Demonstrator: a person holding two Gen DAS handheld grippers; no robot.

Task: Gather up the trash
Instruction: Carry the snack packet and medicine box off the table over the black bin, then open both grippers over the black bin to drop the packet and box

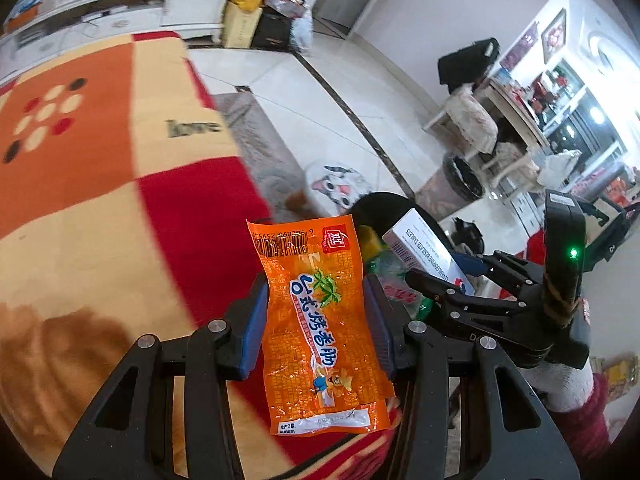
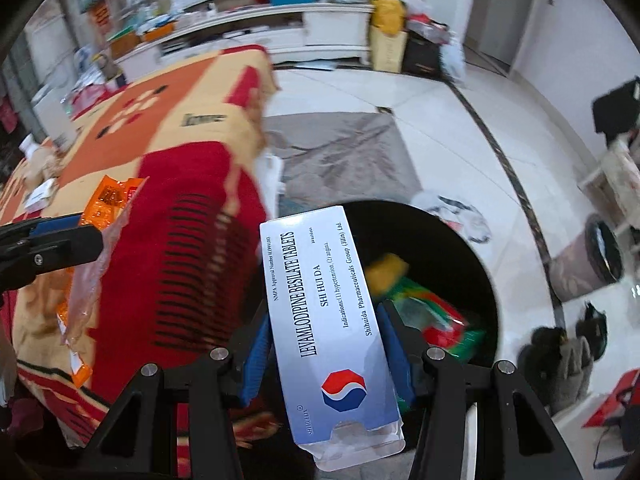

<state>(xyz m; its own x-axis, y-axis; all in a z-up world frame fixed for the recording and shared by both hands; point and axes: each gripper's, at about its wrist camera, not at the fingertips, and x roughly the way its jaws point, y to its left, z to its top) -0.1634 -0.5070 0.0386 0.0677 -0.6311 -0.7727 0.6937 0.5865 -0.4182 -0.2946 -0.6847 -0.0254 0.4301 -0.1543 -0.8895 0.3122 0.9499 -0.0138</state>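
My left gripper [image 1: 318, 312] is shut on an orange snack wrapper [image 1: 316, 328], held upright between the blue pads at the edge of the blanket-covered table. My right gripper [image 2: 326, 334] is shut on a white tablet box [image 2: 328, 320], hanging over a black trash bin [image 2: 476, 264] that holds yellow, green and red wrappers [image 2: 432, 316]. In the left wrist view the right gripper [image 1: 448, 280] with the tablet box [image 1: 424, 244] sits just right of the wrapper, over the trash bin [image 1: 380, 204]. In the right wrist view the left gripper's finger and the orange wrapper [image 2: 108, 216] show at the left.
A red, orange and cream blanket [image 1: 100, 160] covers the table on the left. A grey rug [image 2: 340, 152] and white tiled floor [image 1: 340, 92] lie beyond the bin. A cat-print cushion [image 1: 340, 184], a second small bin [image 2: 604, 252], chairs and a white cabinet [image 2: 280, 28] stand further off.
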